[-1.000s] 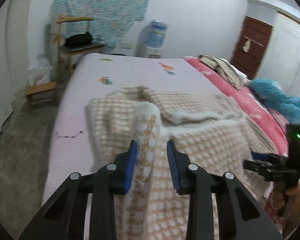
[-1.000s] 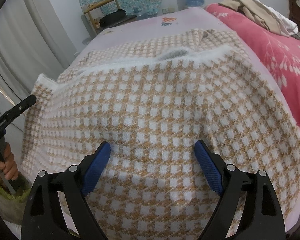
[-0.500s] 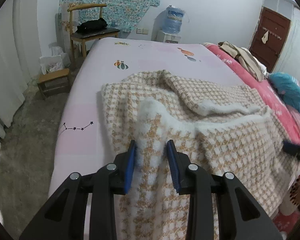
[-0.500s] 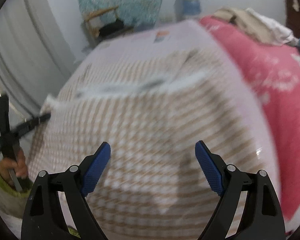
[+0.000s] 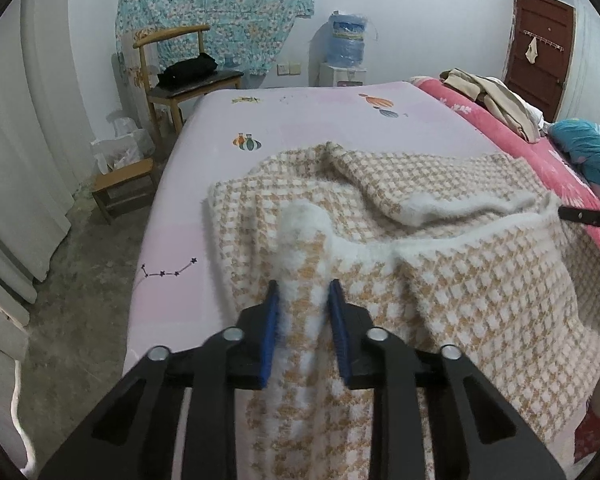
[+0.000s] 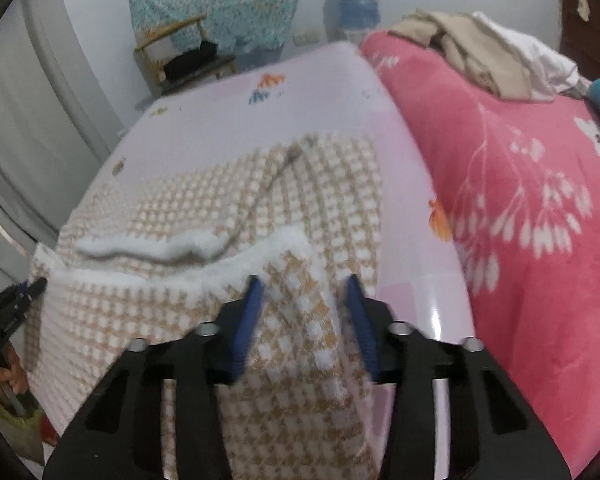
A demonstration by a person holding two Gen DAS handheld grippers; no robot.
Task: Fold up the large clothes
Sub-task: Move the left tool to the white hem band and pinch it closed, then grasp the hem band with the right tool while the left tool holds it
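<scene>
Bed (image 5: 340, 128), garment (image 5: 480, 280) between left gripper (image 5: 302, 308)

From here I see a pink bedsheet (image 5: 308, 120), and beyond its far edge a wooden chair (image 5: 172, 76) (a black bag (image 5: 188, 70) on the seat) and a water dispenser (image 5: 346, 46). Right of the sheet lies a red blanket (image 6: 520, 184) bearing beige clothes (image 5: 488, 98); a low stool (image 5: 124, 188) stands left of the sheet.

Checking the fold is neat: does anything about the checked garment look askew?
Yes. On the checked garment a fuzzy white edge lies rumpled and crooked across the middle, not flat, on the pink sheet.
</scene>
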